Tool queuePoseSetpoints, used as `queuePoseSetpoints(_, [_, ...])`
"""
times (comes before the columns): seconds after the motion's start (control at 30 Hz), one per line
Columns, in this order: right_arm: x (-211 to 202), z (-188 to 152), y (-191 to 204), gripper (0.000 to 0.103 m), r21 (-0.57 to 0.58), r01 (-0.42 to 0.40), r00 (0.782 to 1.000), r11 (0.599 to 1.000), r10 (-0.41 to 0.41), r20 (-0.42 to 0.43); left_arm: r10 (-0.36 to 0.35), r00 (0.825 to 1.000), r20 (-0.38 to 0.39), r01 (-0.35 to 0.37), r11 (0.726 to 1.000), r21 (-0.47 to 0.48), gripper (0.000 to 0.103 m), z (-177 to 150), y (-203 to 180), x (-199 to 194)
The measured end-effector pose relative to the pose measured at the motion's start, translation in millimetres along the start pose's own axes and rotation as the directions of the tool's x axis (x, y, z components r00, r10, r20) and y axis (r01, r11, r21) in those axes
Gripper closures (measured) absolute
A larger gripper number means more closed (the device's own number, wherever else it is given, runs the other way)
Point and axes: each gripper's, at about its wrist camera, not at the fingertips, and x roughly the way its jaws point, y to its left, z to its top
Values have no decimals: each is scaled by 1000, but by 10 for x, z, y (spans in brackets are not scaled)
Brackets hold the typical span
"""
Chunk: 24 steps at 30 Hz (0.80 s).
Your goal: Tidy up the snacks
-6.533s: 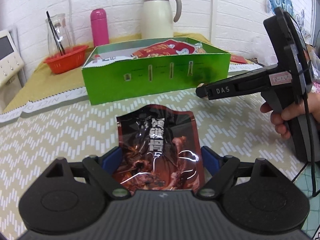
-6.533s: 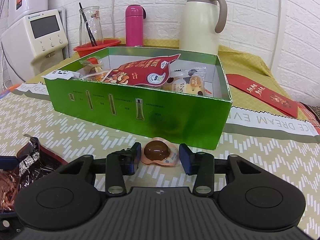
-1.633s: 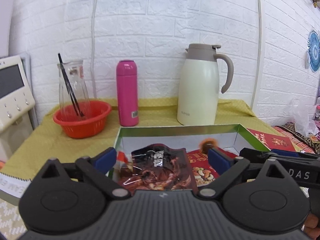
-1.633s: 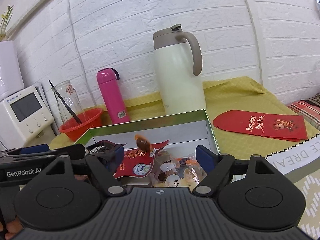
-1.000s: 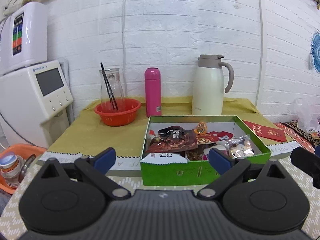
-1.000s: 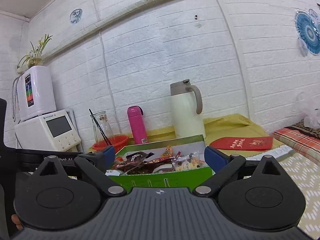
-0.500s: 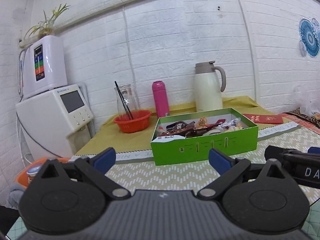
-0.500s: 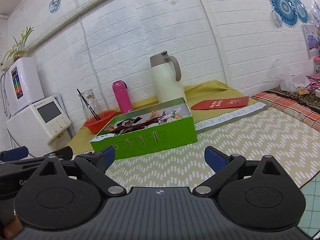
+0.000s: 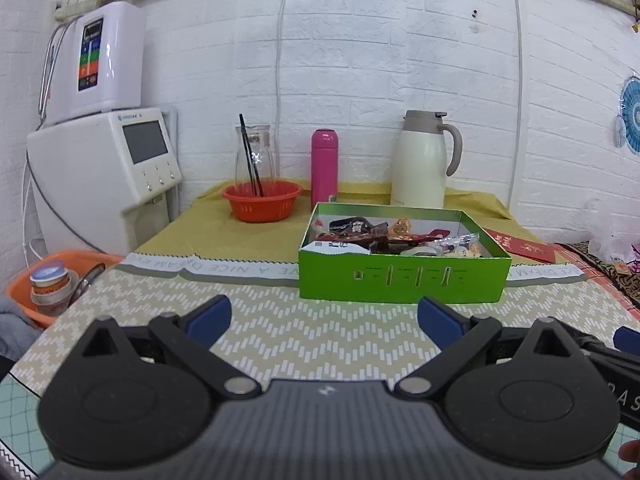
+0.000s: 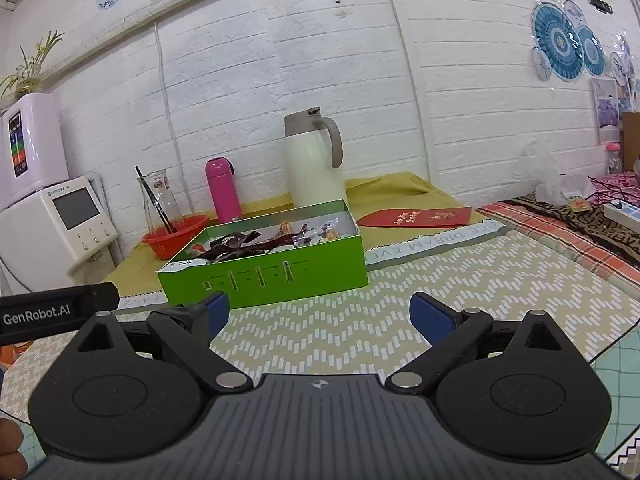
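On zigzag cloth [image 9: 280,332] sits the snack-filled green box [image 9: 404,280]; left hand-held gripper [image 9: 324,318] and right hand-held gripper [image 10: 318,312] gape empty.

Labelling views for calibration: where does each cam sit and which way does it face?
Left wrist: on the left tool, open, facing the green box head-on over the table; right tool's tip at the right edge.
Right wrist: on the right tool, open, seeing the box from its right; left tool's arm and a fingertip at left.
Shared: box, white jug, pink bottle, red basket.

Bright, even light; fisheye-bent edges
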Motion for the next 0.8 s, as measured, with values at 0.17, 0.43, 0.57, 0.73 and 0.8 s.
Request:
queuePoseSetpoints(0.17, [14, -18, -25, 0, 6, 11, 1000, 1000, -10, -11, -12, 1000, -9, 12, 1000, -16, 5, -9, 38, 35])
queuePoseSetpoints(0.43, [48, -45, -48, 0, 15, 27, 999, 1000, -27, -37, 4, 1000, 13, -4, 1000, 16, 5, -31, 0, 5])
queuePoseSetpoints(0.57, [43, -45, -44, 0, 15, 28, 999, 1000, -27, -37, 2, 1000, 21, -2, 1000, 21, 5, -36, -1, -8])
queuePoseSetpoints(0.73, [44, -44, -39, 0, 14, 26, 999, 1000, -26, -40, -2, 1000, -8, 3, 1000, 22, 5, -29, 6, 31])
queuePoseSetpoints(0.8, [43, -45, -39, 0, 13, 27, 999, 1000, -27, -42, -8, 1000, -11, 8, 1000, 24, 5, -32, 8, 34])
